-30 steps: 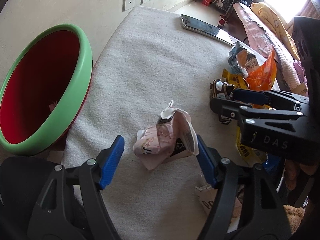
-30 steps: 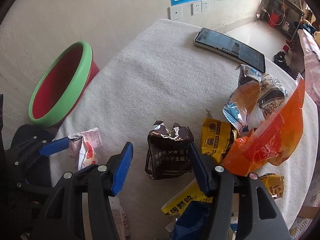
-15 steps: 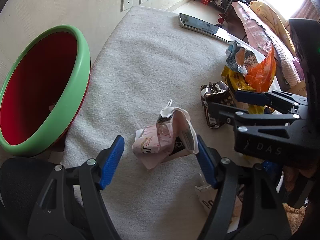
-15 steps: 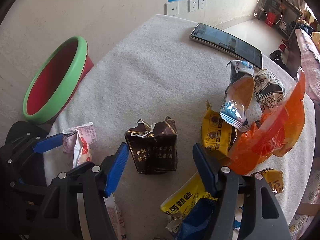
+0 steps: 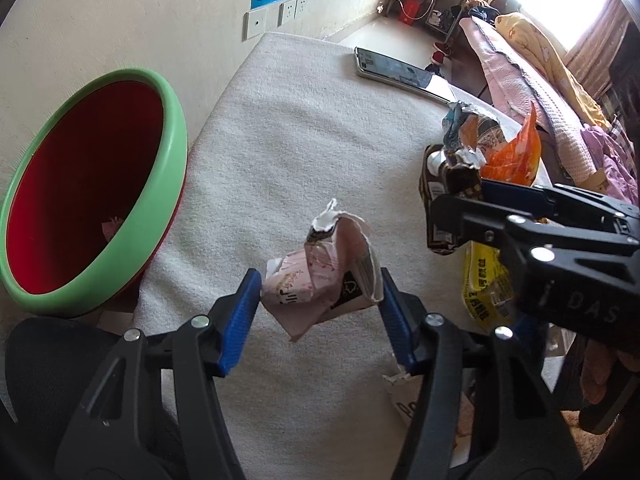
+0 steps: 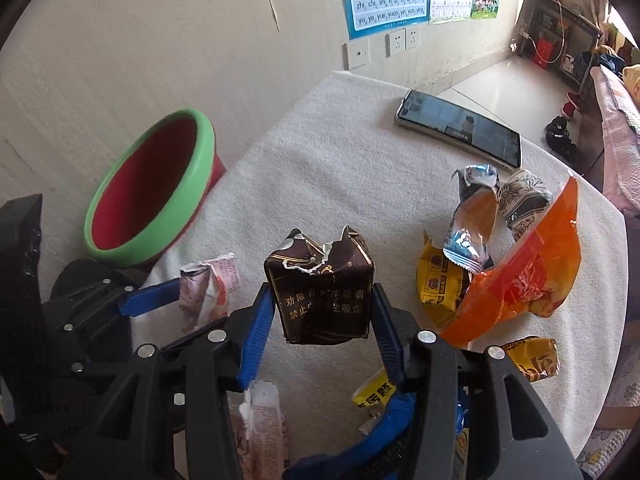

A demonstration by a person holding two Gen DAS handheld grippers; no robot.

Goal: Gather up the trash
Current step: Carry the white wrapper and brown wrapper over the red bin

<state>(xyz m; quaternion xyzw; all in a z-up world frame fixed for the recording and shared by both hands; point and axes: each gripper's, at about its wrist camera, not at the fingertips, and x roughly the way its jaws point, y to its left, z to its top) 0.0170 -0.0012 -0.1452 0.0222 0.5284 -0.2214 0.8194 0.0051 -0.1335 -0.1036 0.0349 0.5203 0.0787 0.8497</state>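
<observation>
Left tongs (image 5: pixel 316 304) closing on crumpled pink carton (image 5: pixel 324 272), right tongs (image 6: pixel 320 312) closing on torn brown cigarette pack (image 6: pixel 322 292), both above the tabletop (image 5: pixel 304 128) near its left edge. Risk: crushed packaging slips before the red bin (image 5: pixel 92 196).

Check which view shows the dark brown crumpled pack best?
Right wrist view: the dark brown pack sits centred between the closing right claw, with its torn top and printed face visible. The left wrist view shows only a sliver of it, mostly hidden behind the claw's black frame.
</observation>
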